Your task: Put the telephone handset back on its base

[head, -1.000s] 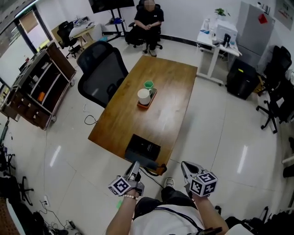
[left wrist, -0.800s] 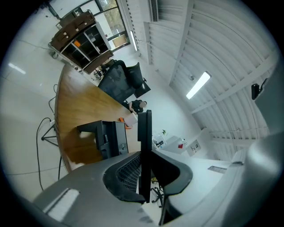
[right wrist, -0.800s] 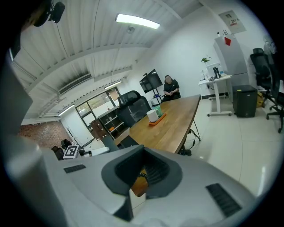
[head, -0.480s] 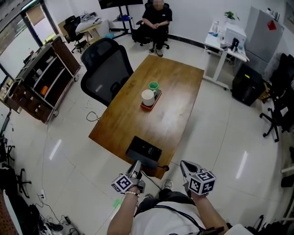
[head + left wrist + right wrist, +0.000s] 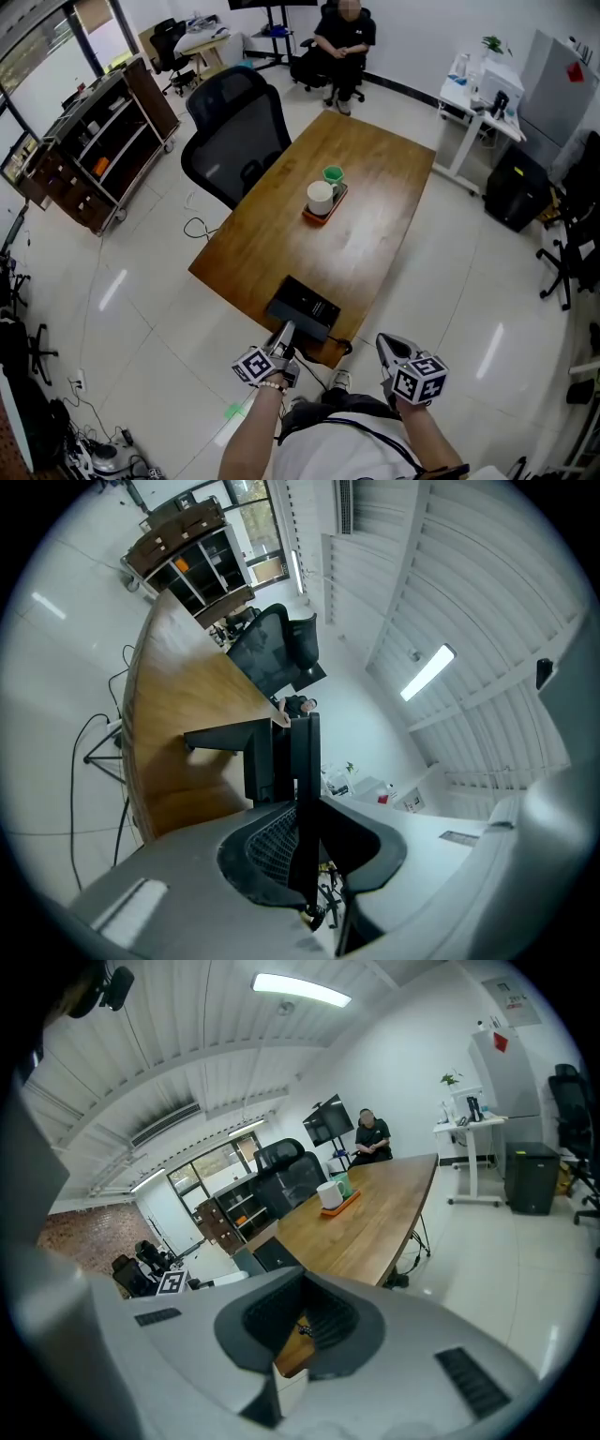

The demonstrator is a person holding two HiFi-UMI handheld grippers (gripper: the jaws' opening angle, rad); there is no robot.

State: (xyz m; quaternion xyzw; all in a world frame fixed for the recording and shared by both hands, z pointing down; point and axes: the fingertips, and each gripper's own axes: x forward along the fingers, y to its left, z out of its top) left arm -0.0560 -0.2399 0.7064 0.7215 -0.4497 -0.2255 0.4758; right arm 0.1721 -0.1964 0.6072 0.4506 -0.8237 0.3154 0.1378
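Observation:
The black telephone base [image 5: 302, 307] sits at the near end of the wooden table [image 5: 366, 225]. In the left gripper view the base [image 5: 230, 747] is a dark block just ahead. My left gripper [image 5: 282, 339] is held just short of the table's near edge, pointing at the base. It is shut on the black handset [image 5: 305, 799], which I see edge-on as a thin dark bar between the jaws. My right gripper [image 5: 392, 345] hangs off the table's near right corner, open with nothing between its fingers. In its own view the base [image 5: 272, 1255] lies low at the left.
An orange tray holds a white mug [image 5: 321, 198] and a green cup [image 5: 333, 174] at mid-table. A black office chair [image 5: 234, 131] stands at the table's left. A person sits beyond the far end [image 5: 343, 37]. A wooden shelf unit [image 5: 103, 141] lines the left and a white desk [image 5: 478, 98] the right.
The whole scene has slid right and down in the head view. The left gripper's tip now lies closer to the telephone base. Neither gripper's jaws have changed.

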